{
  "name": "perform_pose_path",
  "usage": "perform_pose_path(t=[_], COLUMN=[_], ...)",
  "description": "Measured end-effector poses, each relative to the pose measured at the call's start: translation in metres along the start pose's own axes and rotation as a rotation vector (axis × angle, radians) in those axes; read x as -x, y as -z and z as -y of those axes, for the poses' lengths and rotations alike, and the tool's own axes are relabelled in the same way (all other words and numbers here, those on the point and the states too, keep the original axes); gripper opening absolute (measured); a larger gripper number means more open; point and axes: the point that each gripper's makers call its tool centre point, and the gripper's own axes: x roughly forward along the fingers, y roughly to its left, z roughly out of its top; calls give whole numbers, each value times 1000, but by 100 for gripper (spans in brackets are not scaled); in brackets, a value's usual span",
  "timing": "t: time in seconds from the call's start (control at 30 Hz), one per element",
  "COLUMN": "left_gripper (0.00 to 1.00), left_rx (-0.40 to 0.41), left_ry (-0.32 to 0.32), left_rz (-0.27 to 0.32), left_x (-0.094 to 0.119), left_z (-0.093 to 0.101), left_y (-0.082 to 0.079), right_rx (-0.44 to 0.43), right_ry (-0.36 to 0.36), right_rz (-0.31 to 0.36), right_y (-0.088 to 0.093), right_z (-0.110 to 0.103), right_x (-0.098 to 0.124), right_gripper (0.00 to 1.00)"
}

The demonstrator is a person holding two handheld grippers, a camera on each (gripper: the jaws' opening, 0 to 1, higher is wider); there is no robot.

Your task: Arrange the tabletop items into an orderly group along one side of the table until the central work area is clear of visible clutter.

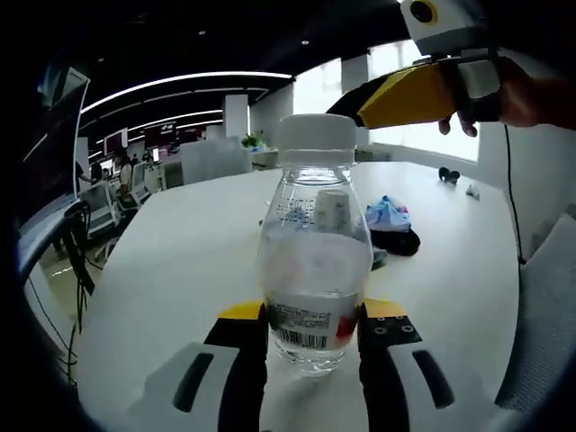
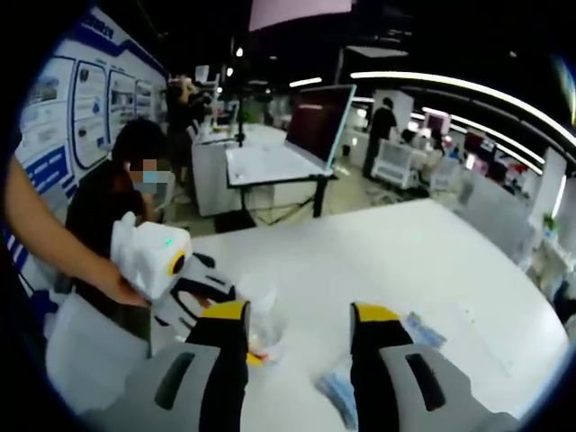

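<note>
Jaws of the left gripper (image 1: 313,335) clench a clear bottle (image 1: 314,261) — right gripper (image 2: 297,337) released — while cloth clutter (image 1: 390,223) remains mid-worktop (image 1: 189,261), so tidying looks barely started.

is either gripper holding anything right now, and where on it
The left gripper clamps the clear bottle at its labelled lower body; the right gripper is open, empty.

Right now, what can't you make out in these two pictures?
- Left gripper view: the bottle's label print is too small to read; the bottle hides part of the dark cloth bundle behind it.
- Right gripper view: the right gripper's jaws cover most of the bottle; the blue packet is cut off by the bottom edge.
</note>
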Motion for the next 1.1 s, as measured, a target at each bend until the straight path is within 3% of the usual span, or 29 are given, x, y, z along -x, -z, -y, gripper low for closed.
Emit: perform_pose_path(t=[0.27,0.53,1.1], left_gripper=[38,38,37], left_rx=[7,1,-49], left_ry=[2,8,129], left_rz=[-8,-13,-53], left_x=[3,4,-9], left_z=[-3,-5,6], left_y=[1,2,-2], right_rx=[24,34,60], right_ry=[-34,-75,-130], right_rz=[-1,4,-28], right_y=[-5,-8,-3], right_z=[-7,-21,-31], right_x=[-5,-9,-20], right_gripper=[31,29,25])
